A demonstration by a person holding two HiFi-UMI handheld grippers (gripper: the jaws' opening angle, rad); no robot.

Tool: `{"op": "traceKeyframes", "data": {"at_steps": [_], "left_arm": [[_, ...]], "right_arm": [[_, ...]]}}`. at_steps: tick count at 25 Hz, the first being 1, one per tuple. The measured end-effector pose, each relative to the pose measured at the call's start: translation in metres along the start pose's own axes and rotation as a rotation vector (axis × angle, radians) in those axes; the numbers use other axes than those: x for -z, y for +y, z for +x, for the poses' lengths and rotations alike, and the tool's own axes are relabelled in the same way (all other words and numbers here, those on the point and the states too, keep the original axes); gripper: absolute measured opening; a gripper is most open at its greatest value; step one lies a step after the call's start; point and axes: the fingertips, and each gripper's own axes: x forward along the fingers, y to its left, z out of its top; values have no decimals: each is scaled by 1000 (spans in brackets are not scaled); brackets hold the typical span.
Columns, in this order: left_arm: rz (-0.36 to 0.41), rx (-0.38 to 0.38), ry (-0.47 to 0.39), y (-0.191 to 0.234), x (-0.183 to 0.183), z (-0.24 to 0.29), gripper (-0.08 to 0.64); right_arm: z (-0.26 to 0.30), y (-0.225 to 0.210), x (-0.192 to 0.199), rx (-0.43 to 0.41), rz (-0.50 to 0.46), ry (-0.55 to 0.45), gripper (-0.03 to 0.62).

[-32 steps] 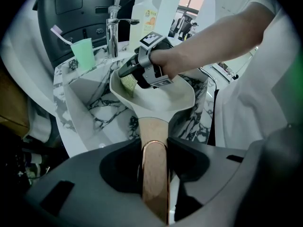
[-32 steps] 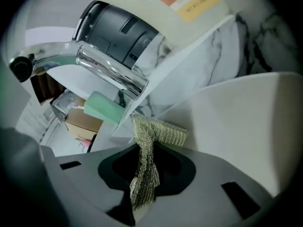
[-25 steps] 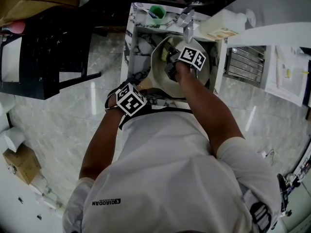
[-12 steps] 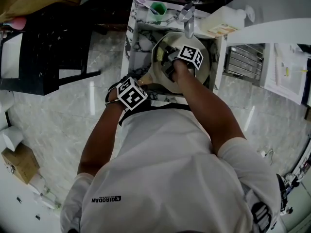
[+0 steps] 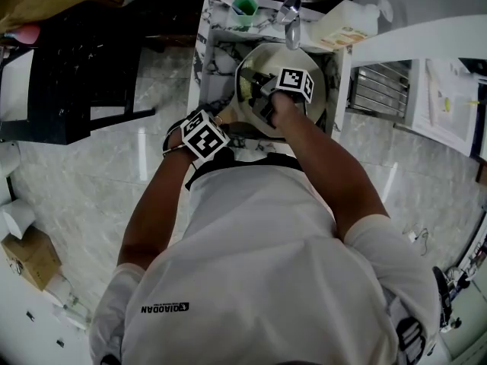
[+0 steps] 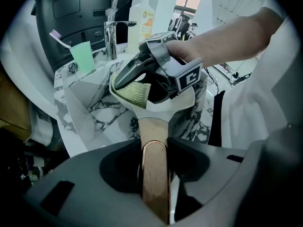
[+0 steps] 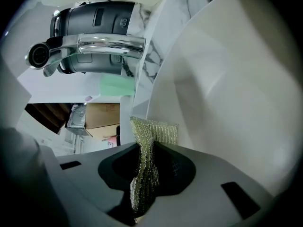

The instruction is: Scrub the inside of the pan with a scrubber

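Right gripper [image 7: 144, 174], at the lower centre of its own view, is clenched on the scrubber [image 7: 154, 131]. This folded greenish-gold mesh pad stands edge-up between the jaws, leaving its free end exposed toward the pan [image 7: 227, 79] wall at right. Whether the pad touches the wall cannot be confirmed.

Left gripper [image 6: 154, 164] is clamped on the pan's wooden handle [image 6: 152, 126]. It holds the pan tilted over the marble sink [image 5: 221, 59], below the faucet [image 5: 291, 29], at the upper centre of the head view.

Judgement: the tilt presents the inner wall to the pad, and the handle grip braces the pan against scrubbing pressure. Scrubbing appears under way.
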Motion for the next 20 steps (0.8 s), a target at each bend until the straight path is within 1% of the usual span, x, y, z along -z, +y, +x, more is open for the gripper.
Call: {"op": "traceKeyframes", "data": {"at_steps": [8, 16, 20], "left_arm": [[-12, 21, 13, -2, 5, 4, 173], [-14, 24, 12, -3, 5, 5, 173], [-14, 26, 15, -2, 5, 4, 173]], "right_arm": [[-10, 1, 33, 3, -57, 128, 92], [-29, -5, 70, 19, -129, 321, 92], [-40, -10, 83, 28, -154, 398, 92]]}}
